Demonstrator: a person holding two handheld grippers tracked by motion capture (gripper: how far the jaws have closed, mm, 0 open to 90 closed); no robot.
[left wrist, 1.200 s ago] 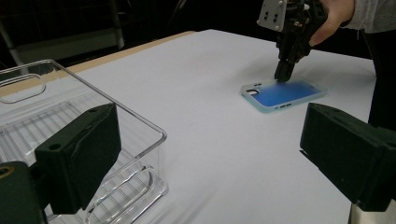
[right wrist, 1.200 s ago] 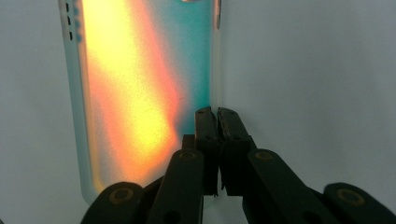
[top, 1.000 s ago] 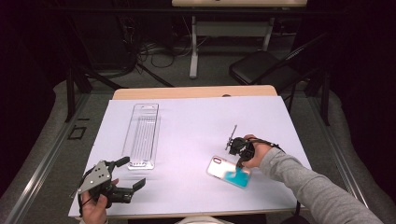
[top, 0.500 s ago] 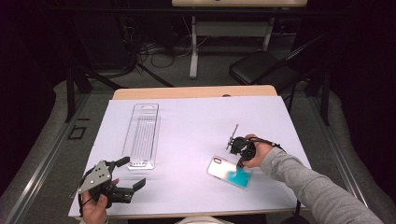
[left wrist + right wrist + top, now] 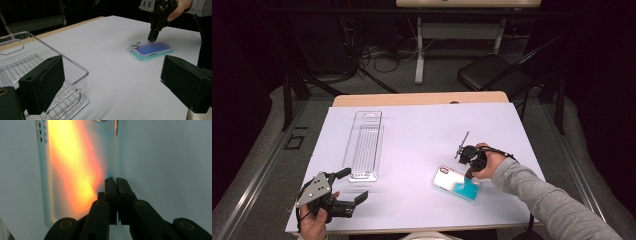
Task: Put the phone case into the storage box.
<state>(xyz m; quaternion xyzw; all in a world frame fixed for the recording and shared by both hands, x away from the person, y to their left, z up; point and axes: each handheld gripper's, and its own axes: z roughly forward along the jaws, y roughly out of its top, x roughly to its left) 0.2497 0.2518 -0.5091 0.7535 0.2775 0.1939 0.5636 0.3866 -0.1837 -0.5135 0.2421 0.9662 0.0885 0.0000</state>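
White table [image 5: 422, 150], person's side at the near edge. Clear plastic tray [image 5: 364, 145] lies lengthwise on the left half, long axis running near to far; ribbed floor, a cut-out handle at the far end. Nothing in it that the frames show. In the left gripper view the tray [image 5: 37, 72] sits just beyond the left jaw, its near rim touching the table.

Phone case [image 5: 456, 183] lies flat on the right half, well apart from the tray, angled, camera cut-out toward the left. Teal in the high view, blue-violet in the left gripper view [image 5: 152, 48], orange-yellow sheen in the right gripper view [image 5: 77, 167].

Right gripper [image 5: 470, 172] points down at the case's far right edge. Jaws clenched together; their tips meet at the rim of the case, whether they pinch the rim cannot be told. Hand and grey sleeve [image 5: 537, 195] behind it.

Left gripper [image 5: 351, 186] held low at the near left corner, jaws released and wide, nothing between them.
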